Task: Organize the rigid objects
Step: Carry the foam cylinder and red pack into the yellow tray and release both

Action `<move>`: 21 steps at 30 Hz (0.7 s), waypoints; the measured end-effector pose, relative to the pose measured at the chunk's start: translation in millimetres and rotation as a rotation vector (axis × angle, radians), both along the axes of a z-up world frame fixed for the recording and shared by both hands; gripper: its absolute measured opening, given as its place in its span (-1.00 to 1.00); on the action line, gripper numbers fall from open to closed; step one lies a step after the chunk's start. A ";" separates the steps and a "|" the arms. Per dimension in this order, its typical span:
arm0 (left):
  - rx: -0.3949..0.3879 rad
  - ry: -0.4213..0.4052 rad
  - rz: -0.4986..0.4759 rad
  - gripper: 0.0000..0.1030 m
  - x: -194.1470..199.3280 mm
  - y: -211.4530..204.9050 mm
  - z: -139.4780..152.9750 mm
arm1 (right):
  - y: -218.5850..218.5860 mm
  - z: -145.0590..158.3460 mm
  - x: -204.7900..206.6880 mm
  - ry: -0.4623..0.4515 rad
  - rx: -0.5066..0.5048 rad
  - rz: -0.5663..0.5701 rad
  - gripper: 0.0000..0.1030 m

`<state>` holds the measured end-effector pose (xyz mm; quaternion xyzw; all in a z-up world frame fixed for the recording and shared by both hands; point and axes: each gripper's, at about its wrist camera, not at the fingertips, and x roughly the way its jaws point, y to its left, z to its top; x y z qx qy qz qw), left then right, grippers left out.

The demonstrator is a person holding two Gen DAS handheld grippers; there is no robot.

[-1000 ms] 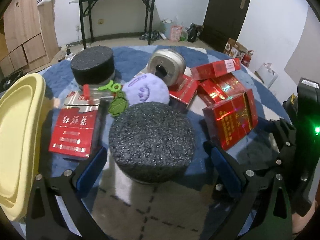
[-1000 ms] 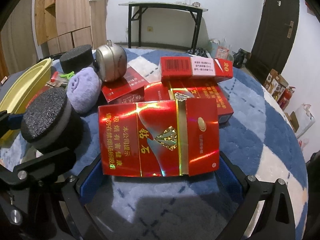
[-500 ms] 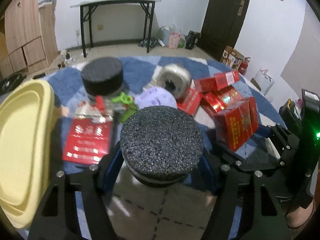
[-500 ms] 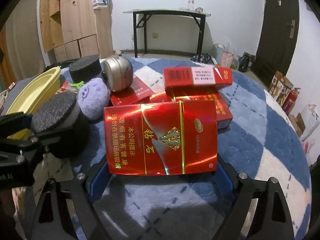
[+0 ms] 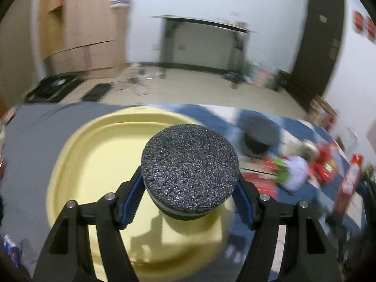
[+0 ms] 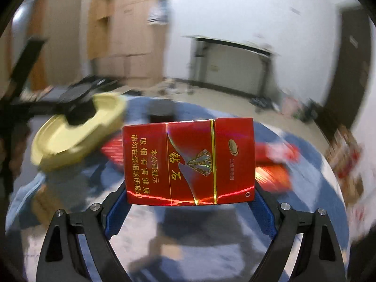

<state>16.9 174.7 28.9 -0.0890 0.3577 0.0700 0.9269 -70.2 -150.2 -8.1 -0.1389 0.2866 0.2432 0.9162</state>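
Black foam puck (image 5: 190, 171) is pinched in my left jaws (image 5: 189, 196), pads tight on both its sides, held up over the yellow tray (image 5: 94, 164). Red cigarette pack (image 6: 189, 162) is clamped in my right jaws (image 6: 189, 209), face toward the camera, lifted off the blue rug (image 6: 305, 202). Second black puck (image 5: 259, 136), lilac pad (image 5: 297, 171) and more red packs (image 5: 326, 164) sit blurred on the rug, well right of the tray.

black sponge puck (image 5: 190, 169) above yellow tray (image 5: 94, 164)
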 end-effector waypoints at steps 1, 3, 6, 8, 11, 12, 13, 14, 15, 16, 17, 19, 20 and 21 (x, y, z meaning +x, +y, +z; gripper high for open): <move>-0.027 0.008 0.053 0.36 -2.8 18.9 -2.5 | 15.6 3.0 -4.3 -0.005 -0.019 0.052 0.75; -0.050 0.027 0.115 0.36 -5.2 40.4 -8.4 | 58.8 9.3 -11.2 0.011 -0.036 0.208 0.75; -0.077 0.070 0.183 0.36 -8.5 68.4 -23.9 | 113.5 8.9 -12.9 0.060 -0.068 0.380 0.75; -0.100 0.095 0.214 0.36 -8.8 80.7 -35.2 | 146.5 5.8 -9.2 0.061 -0.123 0.456 0.75; -0.149 0.130 0.244 0.36 -7.0 96.2 -53.7 | 177.2 -2.7 3.8 0.116 -0.170 0.507 0.75; -0.160 0.138 0.254 0.36 -10.2 98.9 -58.7 | 183.8 -6.4 6.2 0.135 -0.187 0.522 0.75; -0.167 0.143 0.264 0.36 -11.2 101.1 -61.6 | 192.1 -10.5 7.9 0.146 -0.219 0.537 0.75; -0.168 0.152 0.273 0.36 -12.1 102.4 -63.8 | 200.5 -16.3 6.1 0.142 -0.262 0.554 0.75; -0.167 0.159 0.283 0.36 -13.3 104.7 -65.5 | 208.8 -19.1 7.2 0.142 -0.285 0.564 0.75; -0.170 0.166 0.297 0.36 -14.6 107.1 -67.8 | 216.3 -22.8 8.3 0.148 -0.306 0.573 0.75; -0.181 0.168 0.311 0.36 -15.9 110.2 -70.5 | 226.0 -26.7 11.7 0.161 -0.321 0.577 0.75; -0.195 0.159 0.317 0.36 -17.6 113.3 -70.3 | 244.6 -27.5 21.1 0.173 -0.333 0.573 0.75; -0.200 0.154 0.320 0.36 -18.8 113.0 -69.6 | 251.3 -28.0 23.8 0.186 -0.341 0.569 0.75; -0.203 0.150 0.323 0.36 -17.7 112.8 -69.3 | 256.5 -31.0 29.7 0.193 -0.352 0.565 0.75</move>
